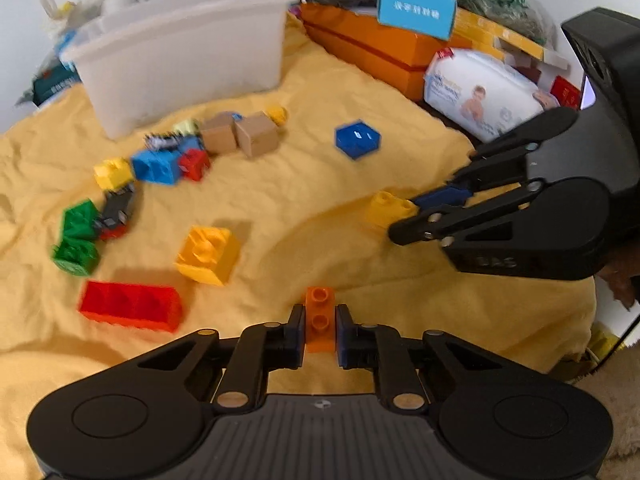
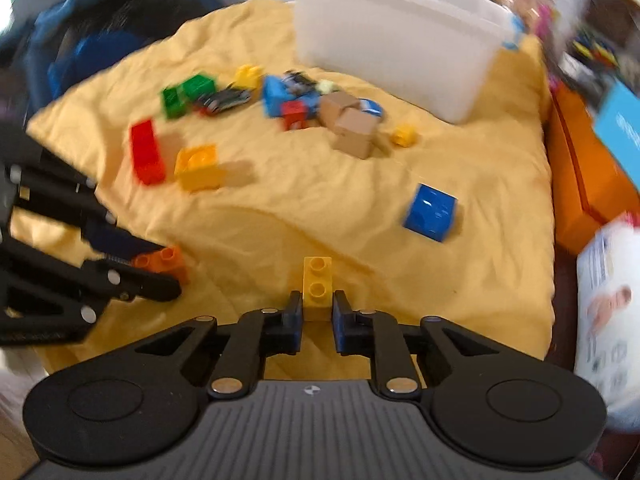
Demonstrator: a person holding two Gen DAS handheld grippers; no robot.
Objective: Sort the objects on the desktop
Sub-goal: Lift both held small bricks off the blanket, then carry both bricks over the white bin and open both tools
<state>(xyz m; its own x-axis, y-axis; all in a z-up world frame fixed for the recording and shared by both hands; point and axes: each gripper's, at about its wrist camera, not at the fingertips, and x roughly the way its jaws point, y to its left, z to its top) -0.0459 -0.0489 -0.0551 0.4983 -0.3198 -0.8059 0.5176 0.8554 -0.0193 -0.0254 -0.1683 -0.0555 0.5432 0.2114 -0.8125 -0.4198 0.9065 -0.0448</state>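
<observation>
- A wrinkled yellow cloth [image 1: 304, 200] covers the desk, and clutter rings its far edge: an orange box [image 1: 384, 50], a light blue card [image 1: 416, 10] standing on that box, a white pack of wipes [image 1: 480, 94] and heaps of toys too blurred to name.
- Loose blocks lie scattered on the cloth: a long red brick [image 1: 130, 306], a large yellow brick [image 1: 208, 254], two green bricks [image 1: 78, 236], a blue block [image 1: 358, 139] lying apart from the others, and two tan cubes [image 1: 240, 136] in a mixed pile just in front of the bin.
- The left gripper [image 1: 320, 328] has its fingers [image 1: 296, 334] pinched on a small orange brick [image 1: 320, 318], studs facing up, which sits low on the cloth at the near edge.
- The right gripper [image 2: 317, 312] has its fingers [image 2: 294, 318] closed on a small yellow brick [image 2: 318, 286], also studs up and down at the cloth; in the left wrist view this brick sticks out past the fingertips.
- The two grippers are near each other, the left one's orange brick showing at the left side of the right wrist view.
- A white plastic bin [image 1: 180, 52] stands on the far part of the cloth, behind the pile; its inside cannot be seen from either view.
</observation>
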